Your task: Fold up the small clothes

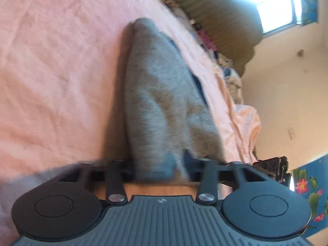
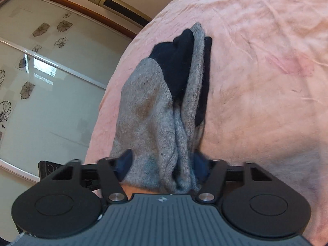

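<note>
A grey sock (image 1: 160, 94) hangs from my left gripper (image 1: 164, 168), which is shut on its near end; the cloth hides the fingertips. The sock reaches away over the pink bedsheet (image 1: 57, 61). In the right wrist view my right gripper (image 2: 164, 170) is shut on the grey sock (image 2: 147, 119), which is doubled lengthwise and has a dark navy toe or heel patch (image 2: 176, 65) at its far end. The sock hangs in folds above the pink bedsheet (image 2: 266, 82). Part of the other gripper (image 1: 272, 166) shows at the right edge of the left wrist view.
The bed edge runs along the right in the left wrist view, with a heap of clothes (image 1: 205, 39), a dark olive curtain (image 1: 221, 20) and a bright window (image 1: 272, 2) beyond. In the right wrist view a glass wardrobe door with flower prints (image 2: 41, 71) stands left of the bed.
</note>
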Motion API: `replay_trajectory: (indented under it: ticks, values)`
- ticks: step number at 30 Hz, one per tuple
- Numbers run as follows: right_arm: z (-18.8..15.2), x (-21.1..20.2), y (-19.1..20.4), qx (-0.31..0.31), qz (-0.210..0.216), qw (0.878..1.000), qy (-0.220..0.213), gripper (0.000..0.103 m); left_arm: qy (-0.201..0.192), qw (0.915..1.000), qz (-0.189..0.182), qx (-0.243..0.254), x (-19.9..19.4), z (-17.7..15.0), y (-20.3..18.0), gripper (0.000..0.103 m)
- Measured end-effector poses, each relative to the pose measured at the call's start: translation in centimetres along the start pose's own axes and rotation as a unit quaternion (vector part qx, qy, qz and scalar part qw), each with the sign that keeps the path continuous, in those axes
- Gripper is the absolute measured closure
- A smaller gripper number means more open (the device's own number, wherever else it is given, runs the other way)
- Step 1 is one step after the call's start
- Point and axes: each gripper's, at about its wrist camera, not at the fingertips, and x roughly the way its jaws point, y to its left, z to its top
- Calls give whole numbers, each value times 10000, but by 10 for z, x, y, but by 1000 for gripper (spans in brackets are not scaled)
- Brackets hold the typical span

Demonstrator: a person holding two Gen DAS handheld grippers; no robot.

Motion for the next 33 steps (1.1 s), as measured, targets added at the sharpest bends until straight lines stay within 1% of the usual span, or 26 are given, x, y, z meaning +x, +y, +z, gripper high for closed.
replay_trajectory:
  ticks: [2,5,7,8,9,10,11,13,14,15,16,17,18,19,20,21,22,23,25,26,27,28,29,31,32,33]
  values:
    - [-4,-3,2,-239,-1,9997,23,82,63,9999,112,0,0,-3,-1,91]
    - [-14,-22,11,-630,-74,9980,-19,82,6,9983,232,538,-16,-21,-18,93]
    - [-21,-27,9,-730,-285,9969,-46,82,41,9958,493,773,-21,-32,-19,91]
    - [-24,-28,6,-729,-326,9968,-93,81,7,9944,613,862,-21,-36,-17,91]
    - [-26,-31,4,-654,-250,9975,-135,80,-30,9938,621,919,-27,-38,-16,90]
    - [-24,-34,4,-597,-227,9978,-152,69,-41,9920,700,1049,-37,-39,-19,91]
    - [-21,-40,8,-608,-258,9975,-260,52,-137,9892,779,1232,-44,-39,-26,90]
    - [-12,-59,18,-753,-307,9929,-874,33,-533,9795,950,1694,-65,-42,-43,89]
    - [-2,-64,24,-815,-326,9897,-1127,33,-727,9735,1018,1916,-71,-42,-52,87]
    - [13,-64,31,-881,-359,9875,-1254,33,-961,9630,1145,2243,-75,-43,-64,76]
    - [26,-60,41,-991,-430,9850,-1347,33,-1146,9506,1337,2555,-71,-43,-78,55]
    - [40,-52,54,-1183,-528,9816,-1405,33,-1327,9381,1497,2828,-66,-45,-90,42]
    - [52,-40,66,-1402,-553,9789,-1383,33,-1551,9208,1572,3214,-56,-48,-104,24]
    - [64,-26,76,-1561,-517,9777,-1308,33,-1635,9057,1561,3585,-44,-54,-114,23]
    - [77,-10,81,-1619,-478,9783,-1198,33,-1597,8921,1597,3914,-29,-58,-121,23]
    - [89,7,85,-1657,-503,9792,-1056,33,-1440,8820,1683,4160,-9,-61,-125,23]
    - [98,26,88,-1725,-628,9790,-889,33,-1220,8788,1801,4247,9,-63,-126,23]
    - [104,45,87,-1778,-877,9775,-721,33,-1016,8810,1823,4246,23,-63,-123,23]
    - [109,80,73,-1824,-1489,9714,-304,33,-588,8997,1748,3955,42,-64,-108,24]
    - [105,82,66,-2085,-1371,9670,-514,32,-631,9048,1747,3832,44,-67,-100,23]
    - [105,82,60,-2085,-1244,9684,-565,32,-799,9023,1684,3886,41,-72,-96,23]
    - [108,79,55,-1908,-1111,9734,-617,33,-831,8995,1683,3946,40,-75,-95,23]
    - [109,76,50,-1745,-1054,9769,-634,37,-848,9010,1660,3916,40,-74,-95,23]
    - [111,73,51,-1755,-1145,9759,-611,46,-852,9044,1597,3864,42,-72,-94,20]
    - [110,70,53,-1729,-1239,9750,-644,51,-862,9034,1580,3892,43,-73,-92,19]
    - [109,65,56,-1614,-1342,9751,-719,53,-875,9010,1583,3942,44,-76,-91,17]
